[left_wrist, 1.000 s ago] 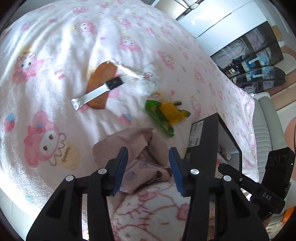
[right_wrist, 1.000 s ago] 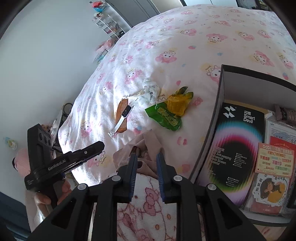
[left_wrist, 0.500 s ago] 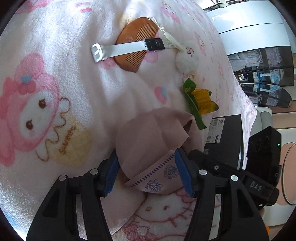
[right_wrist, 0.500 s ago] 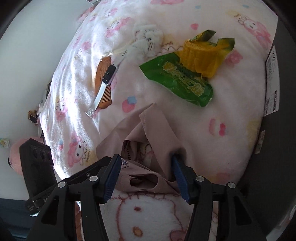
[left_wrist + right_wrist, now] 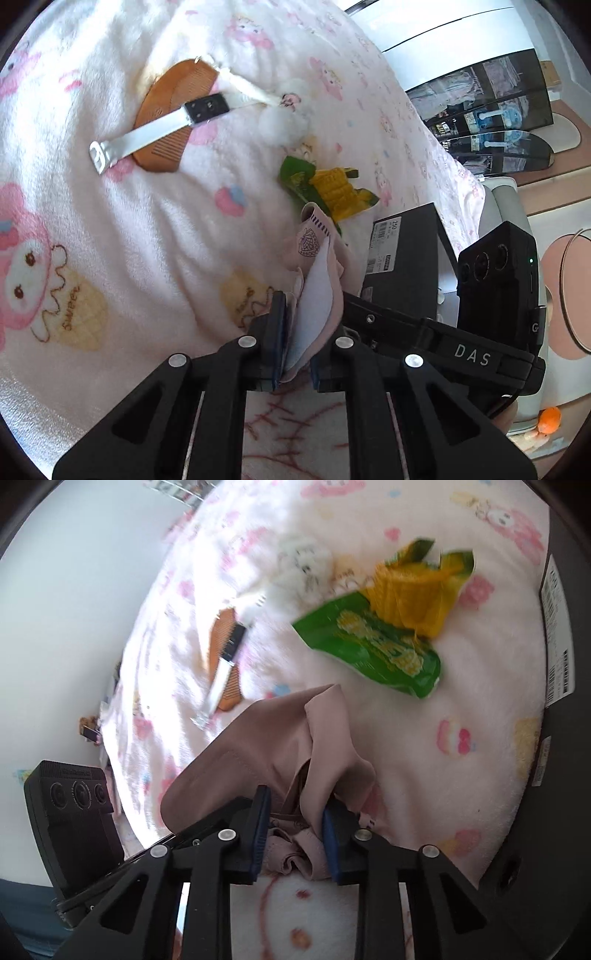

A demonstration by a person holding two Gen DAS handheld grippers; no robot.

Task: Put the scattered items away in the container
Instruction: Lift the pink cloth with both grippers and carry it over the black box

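- Left gripper (image 5: 293, 341) jaws closing, pinching the pink cloth (image 5: 321, 280); right gripper (image 5: 293, 843) jaws closing on its other bunched end.
- Cloth lies on the bed (image 5: 147, 229), just beside the black box (image 5: 406, 254).
- Step: grasping. Next, probably: lift together, clear the box rim.

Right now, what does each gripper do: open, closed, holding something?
Left gripper: jaws closing, pads pinching an edge of the pink cloth.
Right gripper: jaws closing, pads pressing a bunched fold of the same pink cloth.
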